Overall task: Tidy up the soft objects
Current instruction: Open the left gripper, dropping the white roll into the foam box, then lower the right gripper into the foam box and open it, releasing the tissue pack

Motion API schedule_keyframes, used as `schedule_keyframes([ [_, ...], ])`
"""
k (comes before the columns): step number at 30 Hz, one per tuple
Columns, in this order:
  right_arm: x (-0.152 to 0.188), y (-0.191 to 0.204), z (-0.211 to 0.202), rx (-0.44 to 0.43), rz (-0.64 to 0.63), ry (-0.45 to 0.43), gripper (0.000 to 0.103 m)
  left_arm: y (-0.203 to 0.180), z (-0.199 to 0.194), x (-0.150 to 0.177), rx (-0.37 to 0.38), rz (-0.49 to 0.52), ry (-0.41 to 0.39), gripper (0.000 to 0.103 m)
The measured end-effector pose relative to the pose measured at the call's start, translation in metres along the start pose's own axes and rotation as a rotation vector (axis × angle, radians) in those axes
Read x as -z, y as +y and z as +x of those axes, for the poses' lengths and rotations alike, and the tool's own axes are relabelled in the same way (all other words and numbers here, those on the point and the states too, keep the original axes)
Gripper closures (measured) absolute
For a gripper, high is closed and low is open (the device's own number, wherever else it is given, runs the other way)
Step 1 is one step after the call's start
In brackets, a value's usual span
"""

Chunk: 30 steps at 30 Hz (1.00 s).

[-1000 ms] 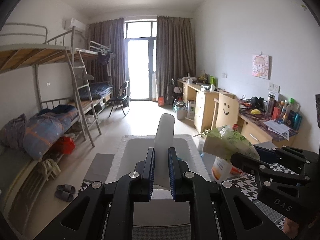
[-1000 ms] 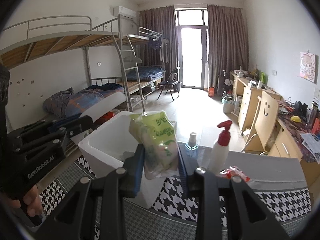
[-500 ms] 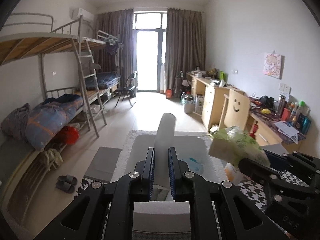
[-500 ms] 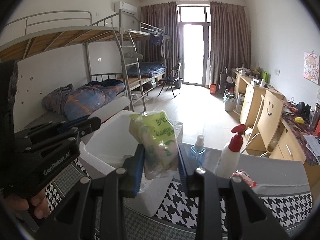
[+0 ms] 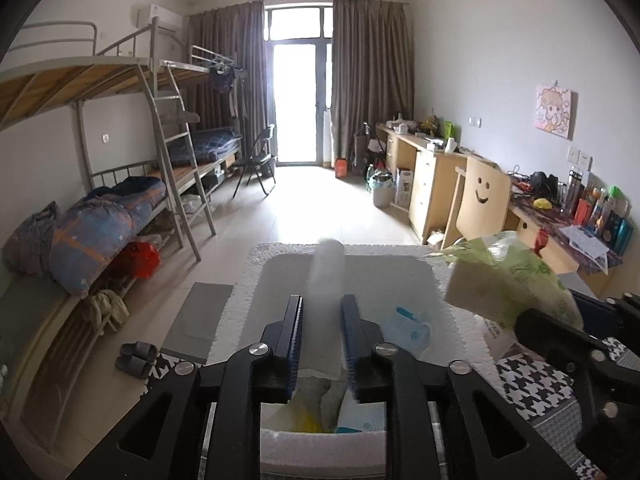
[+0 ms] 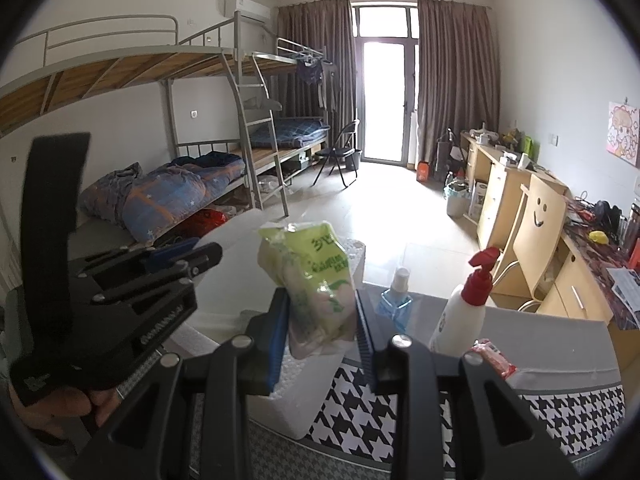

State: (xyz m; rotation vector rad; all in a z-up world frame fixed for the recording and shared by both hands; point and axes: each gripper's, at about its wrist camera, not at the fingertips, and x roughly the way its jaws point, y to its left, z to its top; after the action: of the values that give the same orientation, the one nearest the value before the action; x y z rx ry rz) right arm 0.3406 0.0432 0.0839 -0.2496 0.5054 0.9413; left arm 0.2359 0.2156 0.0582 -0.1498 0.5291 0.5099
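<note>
My left gripper (image 5: 321,318) hangs over a white foam box (image 5: 248,280). Its jaws stand a little apart around a white roll (image 5: 326,276), which looks blurred between them. The box holds a blue-and-white packet (image 5: 406,330) and other soft packs (image 5: 320,412). My right gripper (image 6: 322,316) is shut on a green-and-white soft bag (image 6: 318,276) and holds it above the box's near right corner (image 6: 300,396). The bag (image 5: 508,280) and right gripper (image 5: 576,356) also show at the right of the left wrist view. The left gripper (image 6: 172,264) shows at the left of the right wrist view.
A houndstooth cloth (image 6: 400,412) covers the table. A red-pump white bottle (image 6: 460,316), a small blue spray bottle (image 6: 396,300) and a red packet (image 6: 492,360) stand right of the box. Bunk beds (image 5: 120,200) line the left wall, desks (image 5: 440,176) the right.
The left gripper's jaws have parted and the white roll has sunk lower toward the box, now blurred. Both grippers have tipped down over the box. The right gripper still holds the green bag.
</note>
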Motion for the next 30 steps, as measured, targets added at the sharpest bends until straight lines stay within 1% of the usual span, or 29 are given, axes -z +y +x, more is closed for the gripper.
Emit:
schedule_keyframes([
  [1, 0.0, 0.0, 0.0, 0.004, 0.0, 0.002, 0.067, 0.001, 0.001, 0.0, 0.0, 0.001, 0.003, 0.069],
  [2, 0.0, 0.001, 0.001, 0.006, -0.002, 0.003, 0.067, 0.003, 0.001, 0.001, -0.012, -0.002, 0.008, 0.058],
  [3, -0.001, 0.001, 0.0, 0.007, -0.003, 0.002, 0.067, 0.003, 0.001, 0.001, -0.019, 0.0, 0.009, 0.049],
  [4, -0.001, 0.001, 0.0, 0.009, -0.002, 0.002, 0.067, 0.005, 0.0, 0.002, -0.023, -0.001, 0.004, 0.034],
  [5, -0.001, 0.0, 0.0, 0.012, -0.002, 0.002, 0.067, 0.007, -0.003, 0.002, -0.032, -0.007, -0.009, 0.025],
  [9, -0.005, 0.003, 0.0, 0.012, -0.006, -0.003, 0.067, 0.013, -0.012, 0.004, -0.048, -0.008, -0.031, 0.018],
  [11, -0.004, 0.004, 0.001, 0.013, -0.009, -0.003, 0.067, 0.014, -0.015, 0.004, -0.054, -0.015, -0.037, 0.011],
  [14, -0.005, 0.007, 0.003, 0.006, -0.016, 0.0, 0.067, 0.018, -0.02, 0.006, -0.064, -0.022, -0.048, 0.007],
  [18, -0.005, 0.013, 0.007, -0.005, -0.024, 0.007, 0.067, 0.022, -0.025, 0.007, -0.076, -0.032, -0.056, 0.006],
  [22, -0.006, 0.016, 0.011, -0.011, -0.03, 0.011, 0.067, 0.026, -0.03, 0.009, -0.09, -0.038, -0.064, 0.003],
  [30, -0.009, 0.019, 0.017, -0.028, -0.039, 0.023, 0.067, 0.035, -0.041, 0.011, -0.11, -0.058, -0.085, 0.002],
])
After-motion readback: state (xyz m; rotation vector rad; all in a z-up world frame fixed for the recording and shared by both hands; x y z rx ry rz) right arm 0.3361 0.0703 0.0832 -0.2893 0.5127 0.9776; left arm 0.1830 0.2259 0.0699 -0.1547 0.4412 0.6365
